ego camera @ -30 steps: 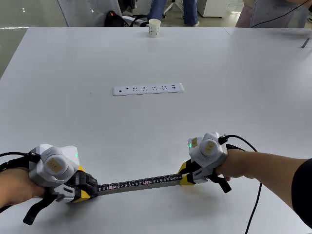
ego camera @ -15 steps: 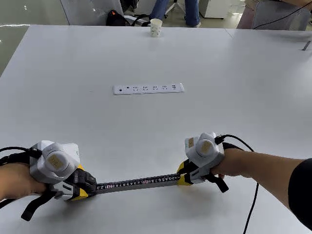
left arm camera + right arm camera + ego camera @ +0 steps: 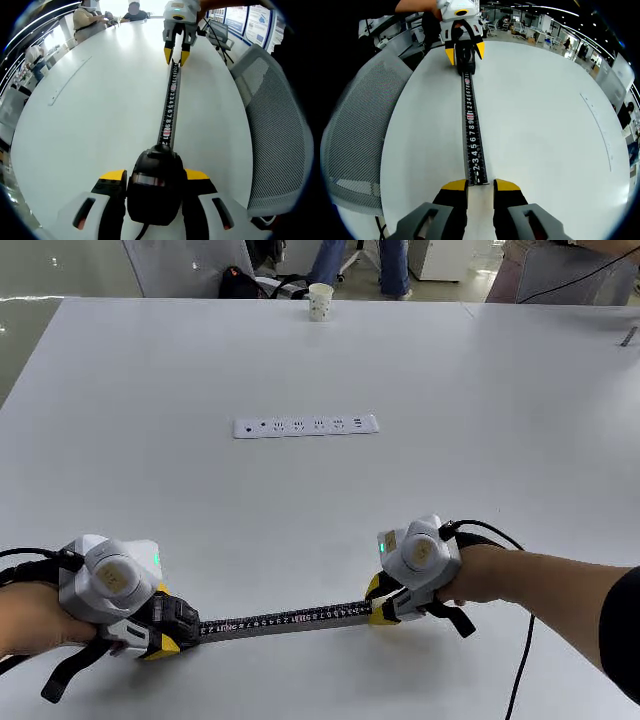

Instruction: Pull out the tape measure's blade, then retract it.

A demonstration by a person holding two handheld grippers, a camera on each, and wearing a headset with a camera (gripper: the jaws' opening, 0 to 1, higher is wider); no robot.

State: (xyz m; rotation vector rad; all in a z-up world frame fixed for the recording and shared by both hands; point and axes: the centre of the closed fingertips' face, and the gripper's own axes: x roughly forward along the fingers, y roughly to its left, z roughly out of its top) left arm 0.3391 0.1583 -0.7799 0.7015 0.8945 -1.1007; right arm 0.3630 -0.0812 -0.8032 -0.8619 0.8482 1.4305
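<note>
The black tape measure case [image 3: 181, 621] lies near the white table's front edge, and my left gripper [image 3: 160, 636] is shut on it. In the left gripper view the case [image 3: 156, 186] sits between the yellow-tipped jaws. Its dark blade [image 3: 287, 619] runs out to the right along the table, numbers facing up. My right gripper [image 3: 379, 602] is shut on the blade's free end. In the right gripper view the blade [image 3: 471, 135] stretches away to the left gripper [image 3: 463, 51], and its end sits between the yellow tips. In the left gripper view the blade [image 3: 170, 105] leads to the right gripper [image 3: 175, 54].
A white power strip [image 3: 305, 426] lies mid-table. A paper cup [image 3: 319, 300] stands at the far edge. A grey mesh chair [image 3: 272, 130] is beside the table's near edge, also seen as a mesh chair [image 3: 355, 145]. People sit beyond the far end.
</note>
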